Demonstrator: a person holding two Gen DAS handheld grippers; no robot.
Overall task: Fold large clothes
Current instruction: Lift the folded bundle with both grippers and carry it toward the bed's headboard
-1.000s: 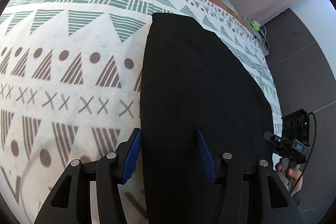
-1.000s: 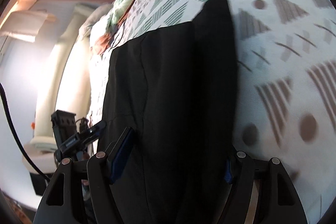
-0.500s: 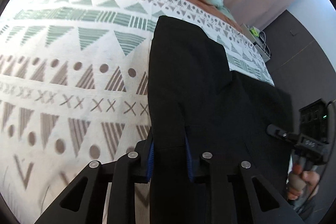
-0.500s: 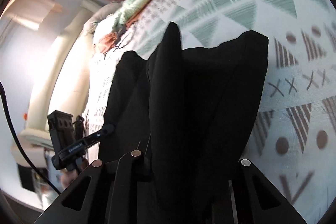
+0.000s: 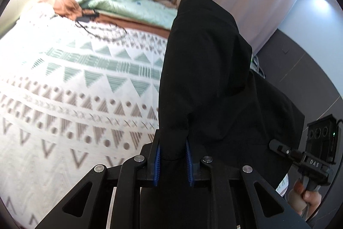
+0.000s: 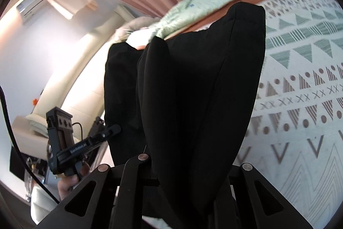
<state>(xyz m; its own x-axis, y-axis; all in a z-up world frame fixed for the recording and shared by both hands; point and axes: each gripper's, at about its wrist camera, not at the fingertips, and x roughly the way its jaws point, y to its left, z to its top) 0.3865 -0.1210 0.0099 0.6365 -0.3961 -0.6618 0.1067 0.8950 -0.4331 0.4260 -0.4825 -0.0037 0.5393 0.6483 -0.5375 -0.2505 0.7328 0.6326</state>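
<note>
- left gripper [image 5: 172,159]: jaws closing, narrow gap, blue pads clamped on edge of black garment [image 5: 205,70].
- right gripper [image 6: 188,166]: jaws closing, pads hidden under cloth, fabric bunched between the fingers.
- garment lifted over patterned bedspread [image 5: 70,87], hanging between both grippers, long axis running away from cameras toward green duvet [image 5: 133,3].

Both angled downward, jaws closing — black left gripper [image 5: 172,161] and black right gripper [image 6: 193,166] each pinching cloth
</note>
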